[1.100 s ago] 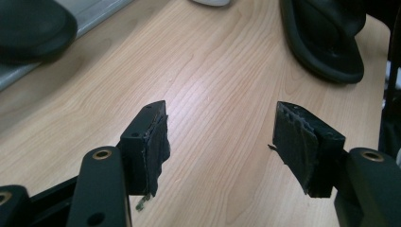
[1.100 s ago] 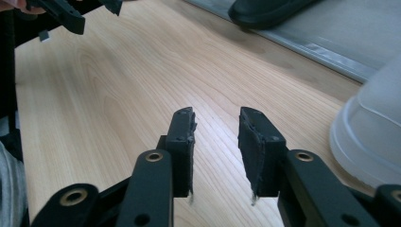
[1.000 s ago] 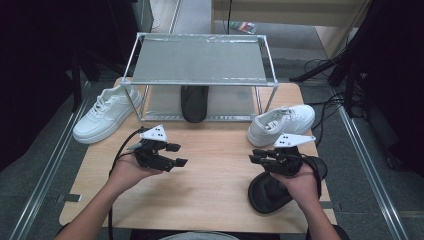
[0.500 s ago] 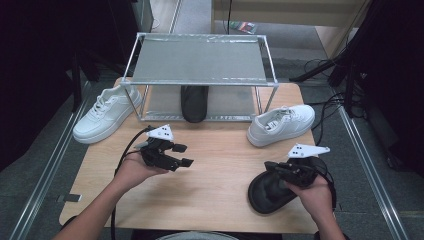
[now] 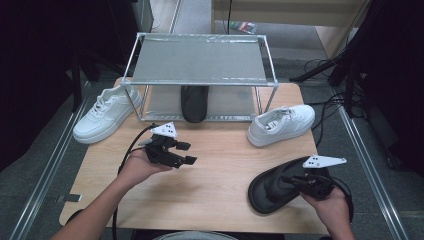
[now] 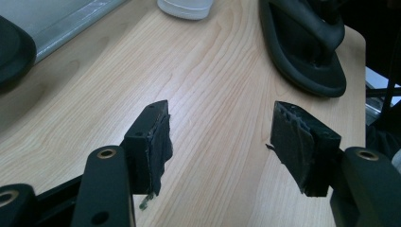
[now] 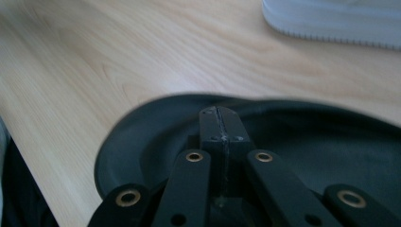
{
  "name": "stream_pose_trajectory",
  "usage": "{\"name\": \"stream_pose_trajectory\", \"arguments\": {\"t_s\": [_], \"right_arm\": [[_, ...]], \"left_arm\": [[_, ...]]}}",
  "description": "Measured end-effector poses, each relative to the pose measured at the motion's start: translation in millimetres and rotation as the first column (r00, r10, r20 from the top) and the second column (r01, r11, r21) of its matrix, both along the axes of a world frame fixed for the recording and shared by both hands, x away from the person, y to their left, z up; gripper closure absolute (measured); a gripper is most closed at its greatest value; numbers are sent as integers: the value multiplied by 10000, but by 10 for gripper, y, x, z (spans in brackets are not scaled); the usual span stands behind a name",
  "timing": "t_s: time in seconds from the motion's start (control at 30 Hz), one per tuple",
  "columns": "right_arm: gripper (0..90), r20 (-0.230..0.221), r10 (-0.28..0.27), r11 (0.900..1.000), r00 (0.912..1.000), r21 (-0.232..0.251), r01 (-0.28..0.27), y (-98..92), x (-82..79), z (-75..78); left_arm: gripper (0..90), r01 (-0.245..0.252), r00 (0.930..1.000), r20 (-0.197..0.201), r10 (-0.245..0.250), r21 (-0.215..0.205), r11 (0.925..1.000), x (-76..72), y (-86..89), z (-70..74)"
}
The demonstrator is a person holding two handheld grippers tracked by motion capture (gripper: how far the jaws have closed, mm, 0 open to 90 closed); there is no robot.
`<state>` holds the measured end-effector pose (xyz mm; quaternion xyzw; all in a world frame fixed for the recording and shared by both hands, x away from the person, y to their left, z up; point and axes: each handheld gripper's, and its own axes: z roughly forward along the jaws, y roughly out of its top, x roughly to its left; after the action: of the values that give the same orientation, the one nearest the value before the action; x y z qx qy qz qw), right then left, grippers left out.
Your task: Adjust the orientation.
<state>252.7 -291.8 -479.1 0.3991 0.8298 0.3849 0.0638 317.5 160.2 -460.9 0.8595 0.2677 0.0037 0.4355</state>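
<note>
**Shoes, rack and grippers counted**

High view: two white sneakers, one left (image 5: 104,114), one right (image 5: 281,124); two black slippers, lower right (image 5: 278,186) and, seemingly a slipper, under the one metal rack (image 5: 200,60), centre (image 5: 194,102). Two grippers, left (image 5: 186,153), right (image 5: 296,181).

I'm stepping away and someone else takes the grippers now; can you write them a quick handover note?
Left gripper: open, empty, above the bare table.
Right gripper: shut, over the black sandal at the front right; whether it pinches part of it can't be told.
Second black sandal sits under the metal rack.
White sneakers: one left of the rack, one at its right.
Done: one sandal under the rack.
Left: probably this sandal, then the sneakers.
</note>
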Motion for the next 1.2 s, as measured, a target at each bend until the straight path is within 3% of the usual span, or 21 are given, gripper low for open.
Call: {"name": "stream_pose_trajectory", "arguments": {"t_s": [0.1,0.2,0.27,0.57,0.97,1.2], "right_arm": [[900,-474,101,9998,9988,-183,-110,-22,-2,-61],[900,-578,255,9983,9980,-507,-284,42,8,-92],[900,-436,321,9978,9985,-563,-345,77,22,-94],[900,-555,386,9986,9977,-347,-406,234,153,-112],[900,-440,1006,9948,9940,-100,-1011,461,412,-138],[900,-446,1211,9921,9916,-269,-1224,580,510,-152]], "left_arm": [[391,-22,10000,-15,22,11,10000,13,-7,-4],[391,11,10000,-71,-11,-61,10000,26,-6,-8],[391,5,10000,-41,-5,10,10000,30,-5,-13],[399,-16,9997,-235,16,12,10000,32,2,-20],[397,-305,9989,-368,307,66,9995,16,58,-53],[394,-328,9987,-384,335,200,9993,8,82,-81]]}}
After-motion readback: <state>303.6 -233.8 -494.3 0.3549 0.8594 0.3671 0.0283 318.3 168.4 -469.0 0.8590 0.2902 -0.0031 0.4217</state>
